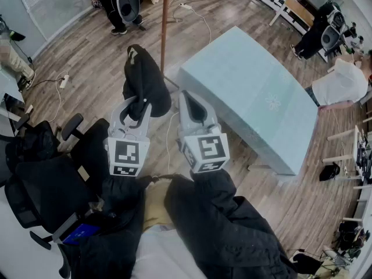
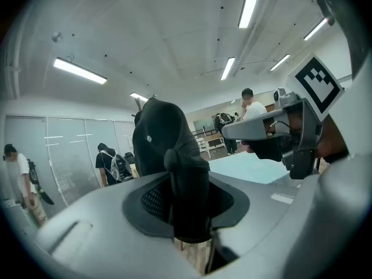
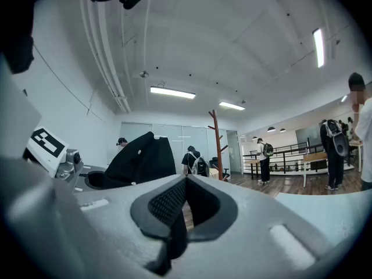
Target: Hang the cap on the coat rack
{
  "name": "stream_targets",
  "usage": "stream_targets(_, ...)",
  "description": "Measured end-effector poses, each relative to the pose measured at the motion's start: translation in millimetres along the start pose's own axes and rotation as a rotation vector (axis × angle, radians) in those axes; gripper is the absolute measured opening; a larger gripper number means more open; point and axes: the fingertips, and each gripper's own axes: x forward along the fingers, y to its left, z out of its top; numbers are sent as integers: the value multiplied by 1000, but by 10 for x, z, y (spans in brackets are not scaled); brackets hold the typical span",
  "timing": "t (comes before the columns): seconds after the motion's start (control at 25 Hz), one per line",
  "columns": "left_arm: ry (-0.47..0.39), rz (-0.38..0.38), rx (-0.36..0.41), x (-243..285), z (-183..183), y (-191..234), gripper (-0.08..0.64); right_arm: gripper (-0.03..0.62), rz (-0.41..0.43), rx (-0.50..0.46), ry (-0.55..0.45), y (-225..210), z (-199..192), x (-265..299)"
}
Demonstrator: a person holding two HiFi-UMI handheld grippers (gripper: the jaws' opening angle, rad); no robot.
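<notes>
One black cap (image 1: 145, 77) is counted, upper centre of the frame. Two tools are tallied below it: the left tool (image 1: 136, 108) and the right tool (image 1: 190, 97). One coat rack (image 1: 165, 22) is spotted up top, and one pale-blue bench (image 1: 250, 92) at right.

I see a wooden plank floor (image 1: 87, 57) under everything. On it stand a pale blue table (image 1: 250, 92), the coat rack (image 1: 165, 22) just past the table's corner, and black office chairs (image 1: 40, 185) at left. A white cable (image 1: 200, 16) trails over the boards, and a black bag (image 1: 329, 171) lies at right.
</notes>
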Motion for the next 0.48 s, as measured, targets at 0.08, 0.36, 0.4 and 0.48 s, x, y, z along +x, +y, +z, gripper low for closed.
stream_targets(0.08, 0, -3, 5, 8, 7, -5, 120, -8, -4, 2, 1, -10, -1, 2)
stream_targets(0.36, 2, 0, 15, 58, 41, -104, 119, -8, 11, 17, -3, -90, -7, -50)
stream_targets(0.4, 3, -1, 15, 61, 41, -114, 118, -8, 18, 25, -3, -86, -11, -53)
stream_targets(0.48, 7, -2, 12, 69, 35, -136, 118, -6, 28, 40, -3, -83, -21, -63)
